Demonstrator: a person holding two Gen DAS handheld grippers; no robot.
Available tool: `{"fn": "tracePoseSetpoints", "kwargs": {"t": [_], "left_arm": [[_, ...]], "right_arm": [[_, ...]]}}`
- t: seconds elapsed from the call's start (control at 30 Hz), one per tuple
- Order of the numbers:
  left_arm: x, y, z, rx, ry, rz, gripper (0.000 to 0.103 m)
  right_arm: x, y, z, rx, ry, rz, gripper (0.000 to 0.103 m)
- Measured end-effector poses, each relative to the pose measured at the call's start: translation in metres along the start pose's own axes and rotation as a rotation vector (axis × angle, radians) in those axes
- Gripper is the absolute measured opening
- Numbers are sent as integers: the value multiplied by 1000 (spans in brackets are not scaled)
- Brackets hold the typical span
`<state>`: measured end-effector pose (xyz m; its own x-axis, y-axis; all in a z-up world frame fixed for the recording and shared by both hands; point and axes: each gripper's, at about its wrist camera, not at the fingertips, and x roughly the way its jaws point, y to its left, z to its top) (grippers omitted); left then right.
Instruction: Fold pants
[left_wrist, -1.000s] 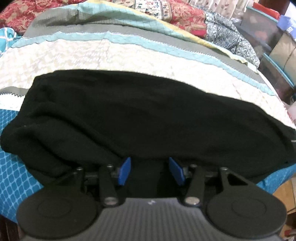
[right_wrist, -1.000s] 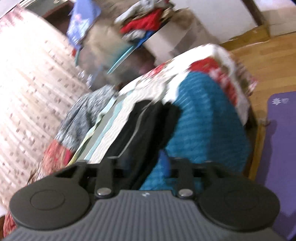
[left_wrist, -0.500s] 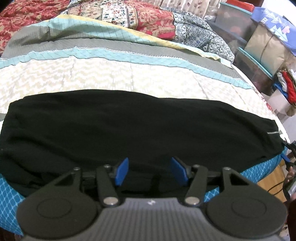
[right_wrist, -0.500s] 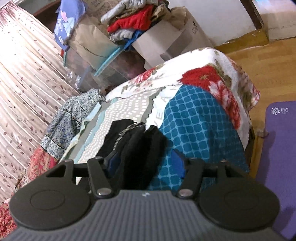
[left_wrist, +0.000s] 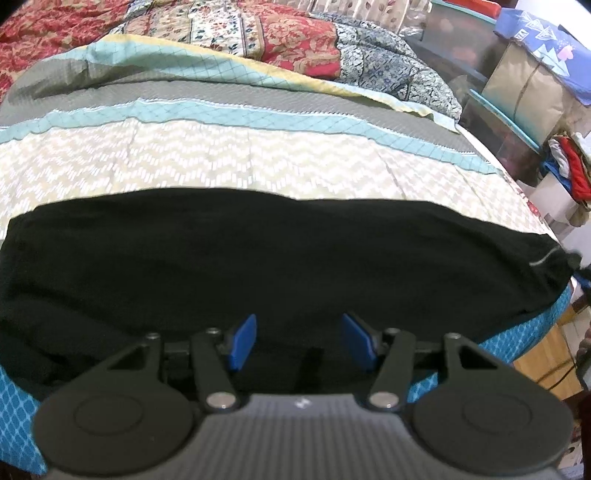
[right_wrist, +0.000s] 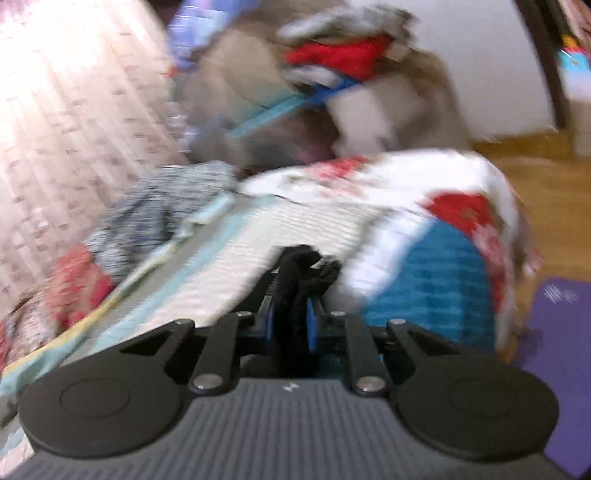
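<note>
Black pants (left_wrist: 280, 254) lie folded lengthwise across the patterned bedspread (left_wrist: 207, 158), stretching from left to right. My left gripper (left_wrist: 300, 341) is open, its blue pads apart over the near edge of the pants, holding nothing. In the blurred right wrist view, my right gripper (right_wrist: 290, 321) is shut on a bunched end of the black pants (right_wrist: 299, 266), which stick out past the blue pads above the bed.
Patterned pillows and quilts (left_wrist: 295, 40) lie at the far side of the bed. Storage boxes and a pile of clothes (right_wrist: 332, 62) stand beyond the bed's end. A curtain (right_wrist: 74, 92) hangs at left. Wooden floor and a purple mat (right_wrist: 554, 332) lie to the right.
My right gripper has closed on the end of the pants and is moving, blurring its view. My left gripper has drawn back slightly and stayed open; the pants lie flatter.
</note>
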<state>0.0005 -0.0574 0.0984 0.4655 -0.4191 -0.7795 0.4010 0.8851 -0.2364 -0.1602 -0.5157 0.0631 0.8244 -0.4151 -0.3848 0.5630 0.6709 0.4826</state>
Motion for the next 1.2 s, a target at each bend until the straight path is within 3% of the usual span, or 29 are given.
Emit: {"fn": "tracePoseSetpoints", "kwargs": {"t": [0.17,0.23,0.33,0.43,0.5,0.57,0.73,0.87,1.03,1.13,1.2], "left_arm": [[-4,-6,5,-12,-28,-33,53],[-3,-6,2,-11,-18,-39,53],[0,0,-6,-26,7,-32,53],[1,11,-11,-68,24,-33,53],[-2,20,-14,-89,23,-30,53],[-5,29,-16,-110,17,-29,54],[-14,55,-20,-174,-13,-43,55],[-15,67,-24,-206,-16,-40,56],[-21,76,-28,-214,-27,-41,56],[-25,86,-32,-242,-36,-33,56],[-30,95,-35,-263,-47,-36,56]], "right_arm": [[-23,87,-25,-216,59,245,19],[-25,120,-53,-317,146,340,19],[-15,154,-106,-452,317,415,19],[7,166,-150,-553,477,361,22],[8,165,-146,-520,476,363,25],[10,161,-136,-470,505,382,33],[-24,165,-119,-432,417,438,35],[-24,167,-118,-375,357,411,30],[0,176,-128,-333,407,364,25],[20,181,-153,-455,513,288,27],[13,188,-162,-525,463,283,27]]}}
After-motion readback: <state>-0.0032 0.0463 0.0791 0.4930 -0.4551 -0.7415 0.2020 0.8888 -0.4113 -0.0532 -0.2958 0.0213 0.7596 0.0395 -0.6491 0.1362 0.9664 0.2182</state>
